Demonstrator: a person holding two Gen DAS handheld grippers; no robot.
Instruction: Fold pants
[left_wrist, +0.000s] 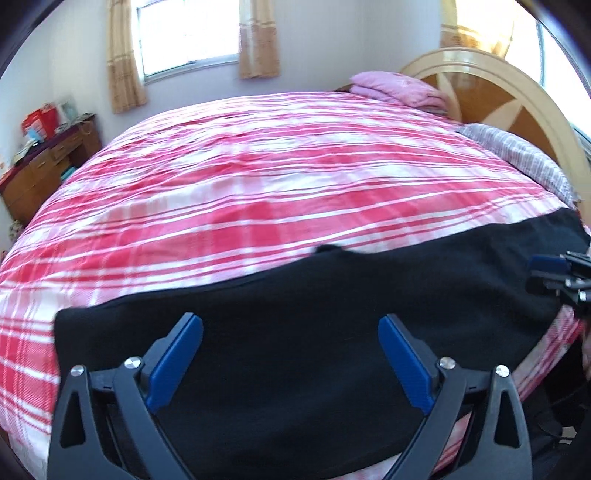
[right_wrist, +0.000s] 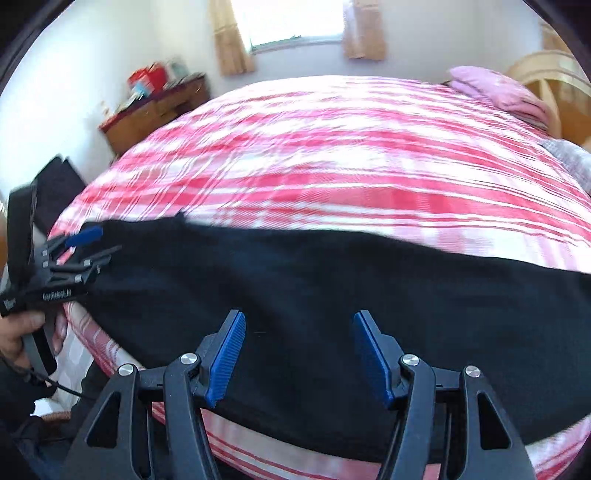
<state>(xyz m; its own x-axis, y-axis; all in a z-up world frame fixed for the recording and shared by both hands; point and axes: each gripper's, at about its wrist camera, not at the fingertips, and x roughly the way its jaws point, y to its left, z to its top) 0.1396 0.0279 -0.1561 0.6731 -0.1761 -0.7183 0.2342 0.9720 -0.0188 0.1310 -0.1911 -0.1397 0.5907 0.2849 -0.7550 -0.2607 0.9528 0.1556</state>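
Observation:
Black pants (left_wrist: 332, 295) lie flat in a long band along the near edge of the bed; they also show in the right wrist view (right_wrist: 332, 280). My left gripper (left_wrist: 290, 321) is open and empty, hovering over the pants near their left end. My right gripper (right_wrist: 299, 317) is open and empty over the pants further right. The right gripper shows at the right edge of the left wrist view (left_wrist: 554, 273). The left gripper shows at the left of the right wrist view (right_wrist: 81, 247), held in a hand.
The bed has a red and white plaid cover (left_wrist: 277, 184). A pink folded blanket (left_wrist: 399, 88) and a grey striped pillow (left_wrist: 524, 155) lie by the curved headboard (left_wrist: 517, 107). A wooden dresser (left_wrist: 44, 162) stands by the far wall.

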